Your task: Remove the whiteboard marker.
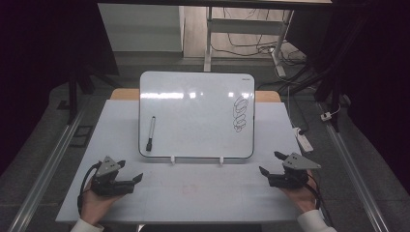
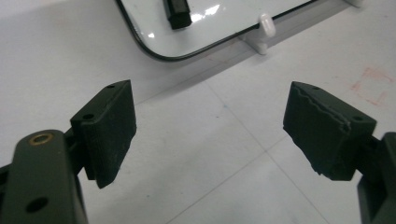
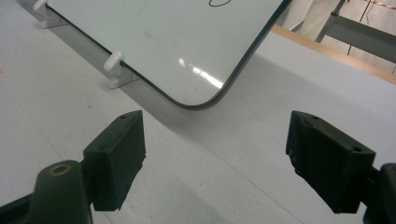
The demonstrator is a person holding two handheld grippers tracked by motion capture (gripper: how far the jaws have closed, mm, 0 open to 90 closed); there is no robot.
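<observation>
1. Whiteboard [image 1: 193,116] stands on the pale surface [image 1: 203,193], propped on two small white feet [image 1: 172,159] at its lower edge, top leaning away from the person. It sits centred, towards the far side of the surface.
2. Marker [image 1: 151,133], pale barrel with black cap, lies on the left part of the board face, cap end near the lower left corner. The left gripper view shows the black cap end [image 2: 176,13] against the board.
3. Black looping scribble [image 1: 240,113] on the right part of the board, stacked ovals running top to bottom.
4. Left gripper [image 1: 130,171] held in the left hand [image 1: 94,205], on the near left of the surface, below and left of the board's lower left corner. Fingers [image 2: 109,130] released, spread wide, nothing between them; bare surface shows in the gap. Not touching the board.
5. Right gripper [image 1: 270,163] held in the right hand [image 1: 302,198], near right of the surface, just beyond the board's lower right corner. Fingers [image 3: 116,156] released, wide apart, holding nothing. Its own view looks at the rounded lower corner of the board and one white foot [image 3: 114,70].
6. Faint reddish mark [image 1: 189,189] on the surface between the two grippers.
7. White power strip [image 1: 304,140] lies on the floor off the right edge of the surface.
</observation>
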